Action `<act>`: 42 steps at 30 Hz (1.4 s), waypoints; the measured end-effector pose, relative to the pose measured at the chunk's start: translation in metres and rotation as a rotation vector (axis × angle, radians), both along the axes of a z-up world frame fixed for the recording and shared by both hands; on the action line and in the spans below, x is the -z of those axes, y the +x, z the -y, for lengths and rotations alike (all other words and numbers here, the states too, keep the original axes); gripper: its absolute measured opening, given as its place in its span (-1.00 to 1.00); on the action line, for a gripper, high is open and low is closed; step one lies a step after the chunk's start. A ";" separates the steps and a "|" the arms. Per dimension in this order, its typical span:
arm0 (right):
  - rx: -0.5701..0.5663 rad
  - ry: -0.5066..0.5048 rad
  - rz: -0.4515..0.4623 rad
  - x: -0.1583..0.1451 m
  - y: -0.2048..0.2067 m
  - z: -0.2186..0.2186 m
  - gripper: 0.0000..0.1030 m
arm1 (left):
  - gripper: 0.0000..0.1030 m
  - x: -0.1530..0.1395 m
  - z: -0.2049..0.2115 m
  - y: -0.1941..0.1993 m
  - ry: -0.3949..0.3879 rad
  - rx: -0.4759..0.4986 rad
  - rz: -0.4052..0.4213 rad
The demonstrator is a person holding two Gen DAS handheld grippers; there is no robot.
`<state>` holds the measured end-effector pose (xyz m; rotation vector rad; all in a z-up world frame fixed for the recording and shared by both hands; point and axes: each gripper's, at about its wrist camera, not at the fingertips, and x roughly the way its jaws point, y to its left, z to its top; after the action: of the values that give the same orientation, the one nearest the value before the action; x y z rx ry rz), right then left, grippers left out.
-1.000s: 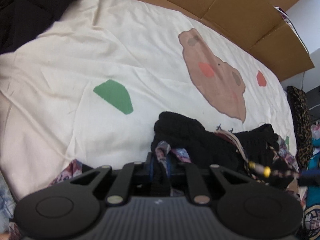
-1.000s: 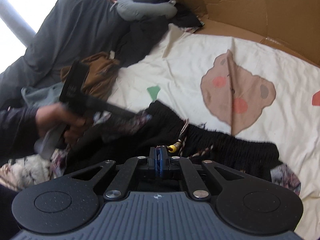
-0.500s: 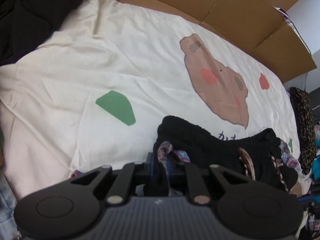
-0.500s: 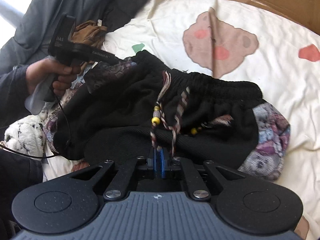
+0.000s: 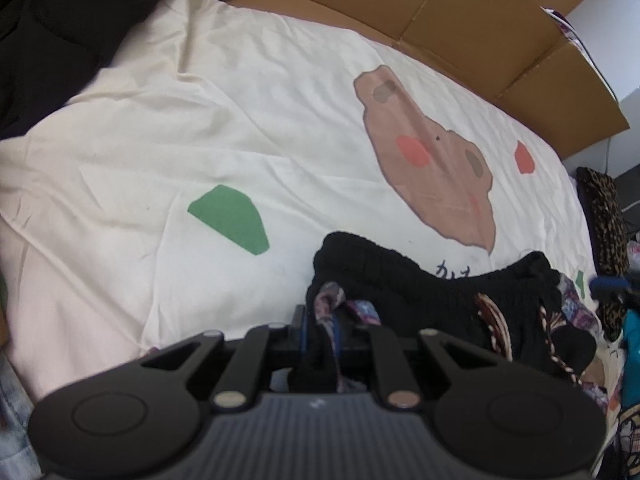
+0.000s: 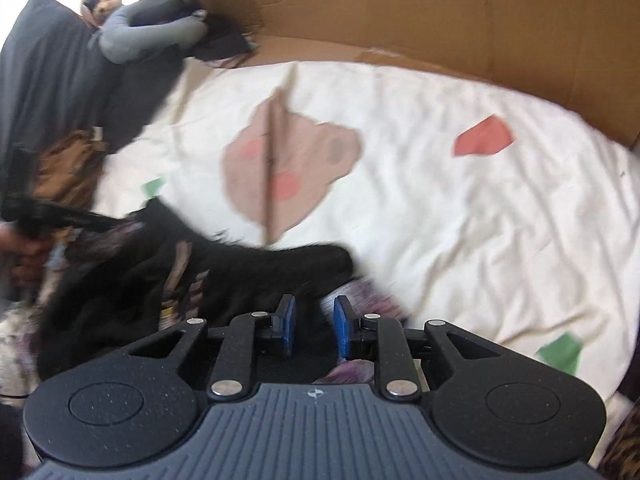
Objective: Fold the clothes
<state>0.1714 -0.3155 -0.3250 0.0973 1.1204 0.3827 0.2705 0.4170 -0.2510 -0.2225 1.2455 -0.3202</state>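
**Left end pinned, right end let go**

At the left of the right wrist view, a hand point(image 6: 24, 256) holds the left gripper point(image 5: 320, 322), whose jaws stand nearly closed on a bunched corner of the black shorts point(image 5: 420, 280): dark knit and patterned lining are squeezed between its pads. That clamp likely serves as an anchor, keeping one end of the waistband fixed while the other end is worked.

The shorts lie crumpled on the near part of the cream bedsheet point(image 5: 200, 120), just near of the printed bear point(image 5: 432, 160), with a braided drawstring point(image 5: 492, 316) trailing across the black fabric. They are not yet flat or folded.

Further right, the right gripper point(image 6: 314, 326) is opening; its blue pads point(image 6: 286, 320) stand apart with blurred black and patterned cloth below the gap, and neither pad appears to press on it. It seems to be releasing the garment, probably to regrip elsewhere. Flattened cardboard point(image 6: 440, 20) lines the far edge of the bed.
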 end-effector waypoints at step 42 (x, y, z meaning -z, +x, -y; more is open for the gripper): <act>-0.176 0.051 -0.181 0.053 0.023 -0.044 0.20 | -0.78 -0.016 -0.015 -0.014 -0.030 0.073 0.025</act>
<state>0.1948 -0.2712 -0.3778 0.0797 1.3031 0.5686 0.2565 0.4318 -0.2348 -0.1991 1.2268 -0.4036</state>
